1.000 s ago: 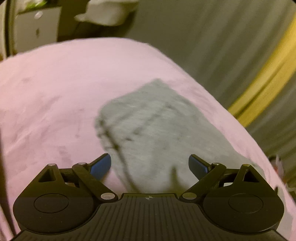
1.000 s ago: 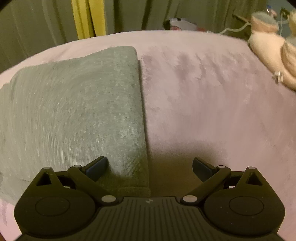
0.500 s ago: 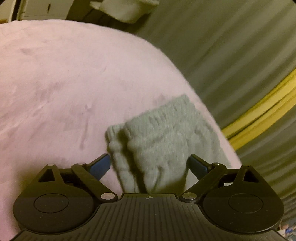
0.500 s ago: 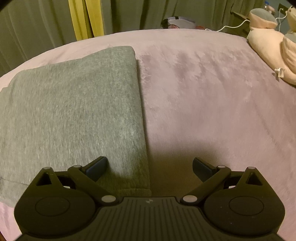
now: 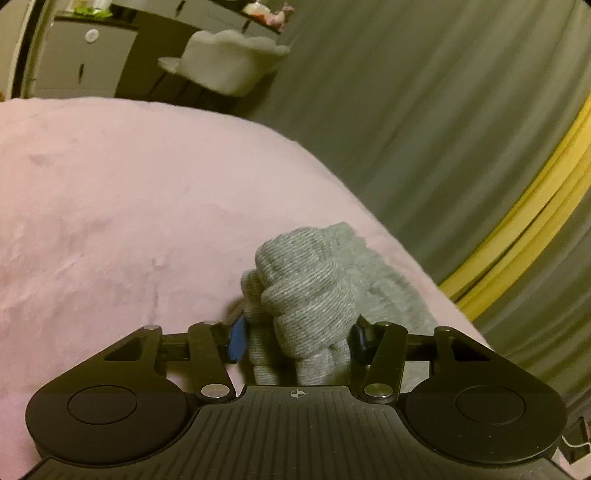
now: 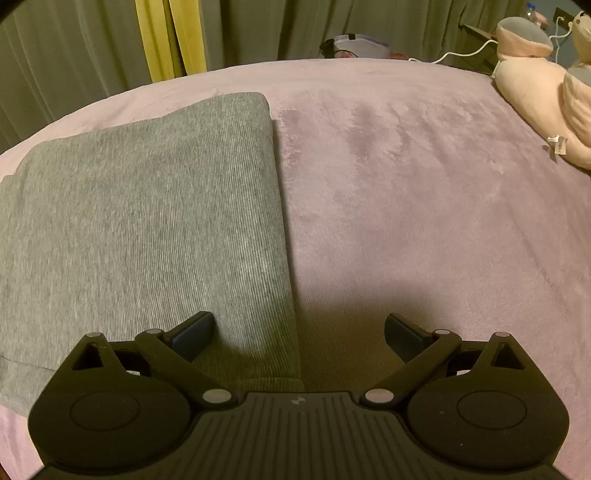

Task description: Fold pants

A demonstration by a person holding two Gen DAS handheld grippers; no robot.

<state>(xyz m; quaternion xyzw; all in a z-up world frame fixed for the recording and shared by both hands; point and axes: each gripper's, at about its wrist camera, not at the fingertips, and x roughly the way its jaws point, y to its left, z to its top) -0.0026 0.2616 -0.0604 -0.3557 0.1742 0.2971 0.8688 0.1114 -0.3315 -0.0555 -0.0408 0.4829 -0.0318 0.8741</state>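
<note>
The left gripper, spread wide a moment ago, now pinches bunched grey pants near the pink bed's edge, while the right gripper stays splayed.

Heather-grey ribbed pants are laid on a pale pink bed cover; olive-green curtains (with a yellow stripe) are seen behind. Blue pads are carried by the black left gripper.

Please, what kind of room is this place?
Most likely a bedroom: a pink blanket covers a bed-like surface bearing grey pants, plush pillows lie at its far end, and long curtains hang behind.
</note>
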